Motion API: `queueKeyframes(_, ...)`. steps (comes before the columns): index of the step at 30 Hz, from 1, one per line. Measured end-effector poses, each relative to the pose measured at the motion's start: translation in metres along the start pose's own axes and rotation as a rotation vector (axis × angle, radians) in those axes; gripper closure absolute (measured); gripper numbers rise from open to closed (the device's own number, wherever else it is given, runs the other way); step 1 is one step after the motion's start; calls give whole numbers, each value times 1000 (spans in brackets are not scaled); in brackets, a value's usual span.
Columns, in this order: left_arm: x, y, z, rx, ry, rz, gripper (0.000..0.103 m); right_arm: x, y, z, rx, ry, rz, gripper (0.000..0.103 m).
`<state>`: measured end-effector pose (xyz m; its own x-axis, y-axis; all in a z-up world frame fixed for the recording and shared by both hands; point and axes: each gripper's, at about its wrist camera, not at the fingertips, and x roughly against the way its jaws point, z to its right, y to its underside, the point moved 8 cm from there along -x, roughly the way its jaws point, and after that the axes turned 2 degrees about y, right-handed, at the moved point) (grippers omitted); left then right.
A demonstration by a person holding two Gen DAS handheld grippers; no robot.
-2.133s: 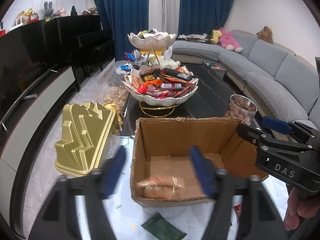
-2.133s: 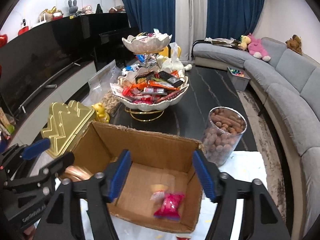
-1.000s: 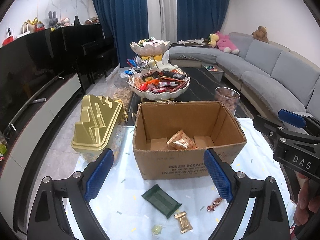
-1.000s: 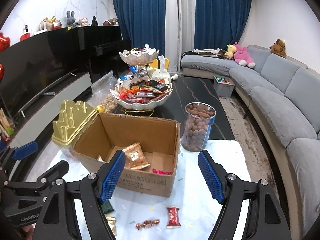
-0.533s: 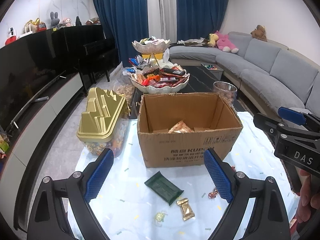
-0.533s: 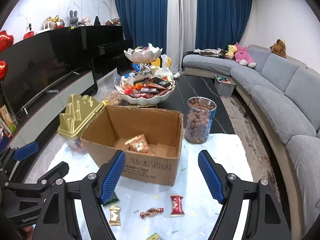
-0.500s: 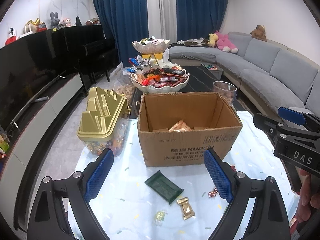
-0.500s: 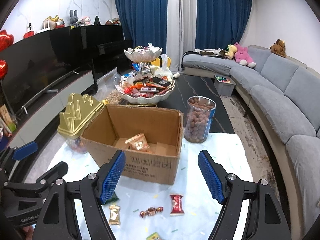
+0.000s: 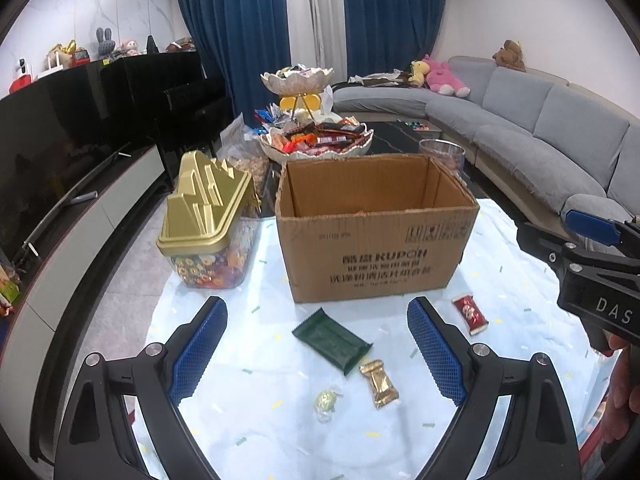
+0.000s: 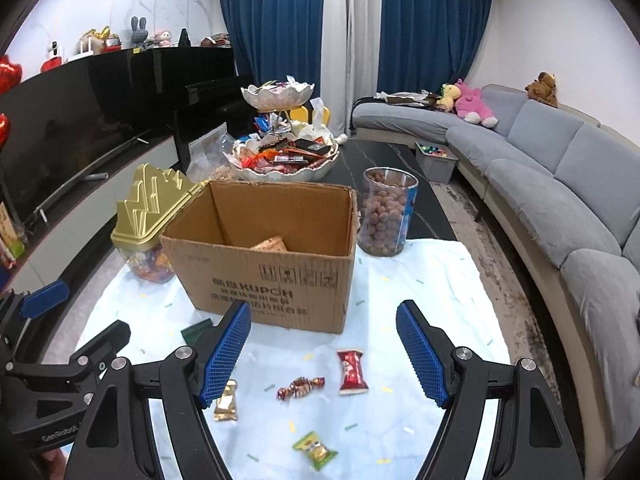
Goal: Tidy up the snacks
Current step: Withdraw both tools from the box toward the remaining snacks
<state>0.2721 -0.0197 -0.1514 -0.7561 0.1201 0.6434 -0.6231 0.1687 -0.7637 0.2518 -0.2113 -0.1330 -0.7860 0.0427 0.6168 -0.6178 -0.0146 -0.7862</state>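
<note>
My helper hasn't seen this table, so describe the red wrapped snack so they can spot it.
Find the cardboard box on the pale cloth. In front of its right corner lies the red wrapped snack. It is the only red packet; the nearby twisted candy is brown.

- Cardboard box (image 9: 376, 236) stands on the tablecloth (image 9: 260, 420).
- Lidded candy jar (image 9: 208, 216) just left of it.
- Nut jar (image 10: 386, 212) behind its right corner.
- Wrapped snacks (image 10: 352, 372) lie before it.
- Tiered snack stand (image 10: 282, 148) behind.
</note>
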Motion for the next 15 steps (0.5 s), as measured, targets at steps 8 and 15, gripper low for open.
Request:
queueKeyframes(8, -5, 24, -2, -2, -4, -13, 10, 4, 21, -1, -16, 29, -2, 27)
queueKeyframes(15, -13, 43, -4, -25, -27, -20, 8, 5, 47, -4, -27, 54, -2, 27)
